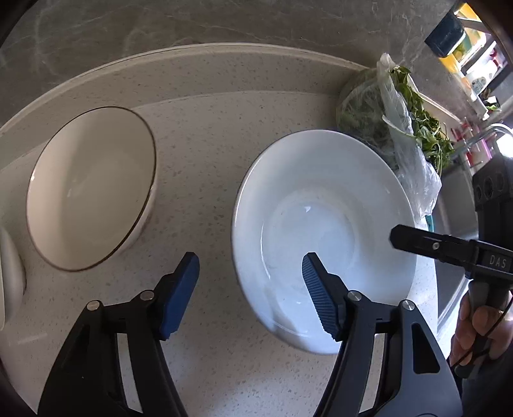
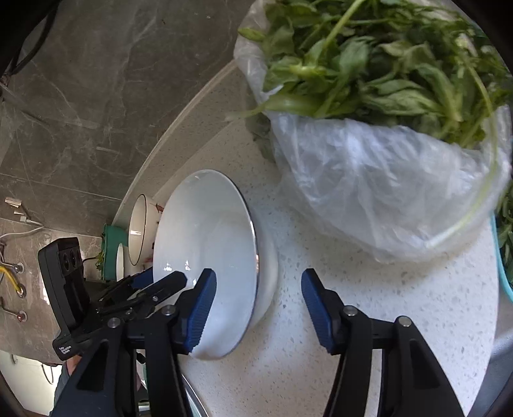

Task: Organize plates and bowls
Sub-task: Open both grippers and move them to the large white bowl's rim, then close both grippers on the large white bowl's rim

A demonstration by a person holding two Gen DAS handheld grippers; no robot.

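A white deep plate (image 1: 323, 237) sits on the speckled counter (image 1: 208, 154). A cream bowl with a dark rim (image 1: 91, 187) stands to its left. My left gripper (image 1: 250, 276) is open, with its right finger over the plate's near rim and its left finger over the counter. The right gripper's finger (image 1: 416, 242) reaches over the plate's right rim. In the right wrist view my right gripper (image 2: 258, 304) is open around the plate's (image 2: 205, 253) rim, left finger inside, right finger outside. The cream bowl (image 2: 139, 229) stands behind it.
A plastic bag of leafy greens (image 1: 391, 128) lies just behind the plate and fills the upper right wrist view (image 2: 378, 134). A white dish edge (image 1: 9, 276) shows at far left. A grey marble wall (image 1: 192, 29) backs the counter. A sink (image 1: 455, 224) lies right.
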